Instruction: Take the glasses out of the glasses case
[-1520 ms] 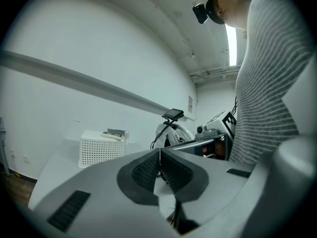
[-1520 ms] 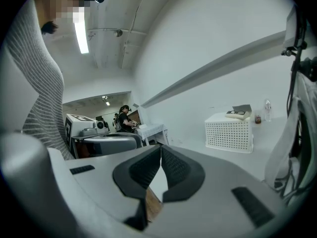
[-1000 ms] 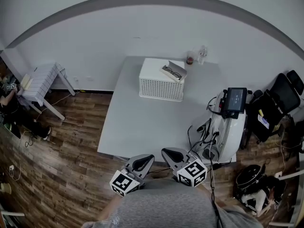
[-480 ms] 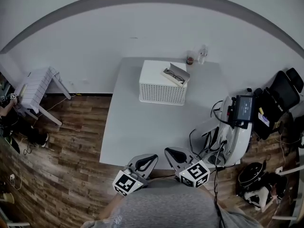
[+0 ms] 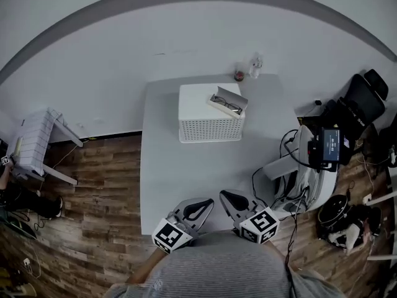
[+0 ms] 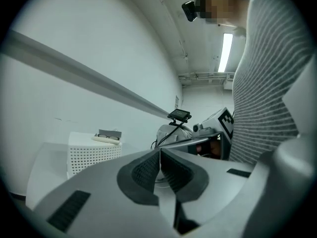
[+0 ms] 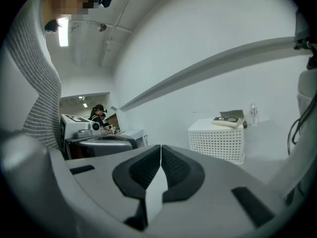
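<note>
An open glasses case (image 5: 225, 102) with dark-framed glasses (image 5: 227, 105) in it lies on top of a white perforated basket (image 5: 209, 129) at the far part of the grey table (image 5: 180, 179). The case (image 6: 108, 137) (image 7: 228, 120) shows small in both gripper views, far off. My left gripper (image 5: 202, 204) and right gripper (image 5: 226, 198) are held close to my body at the table's near edge, side by side, both shut with nothing between the jaws (image 6: 160, 157) (image 7: 161, 155).
A small jar (image 5: 239, 76) and a clear bottle (image 5: 255, 66) stand at the table's far edge by the wall. A white machine with a screen (image 5: 329, 146) and cables stands right of the table. A black chair (image 5: 366, 101) is far right, a white stool (image 5: 38, 144) left.
The whole view has shifted: the table and basket now sit more centred and closer, and both grippers have moved right and toward the table's near edge. Jaws stayed shut.
</note>
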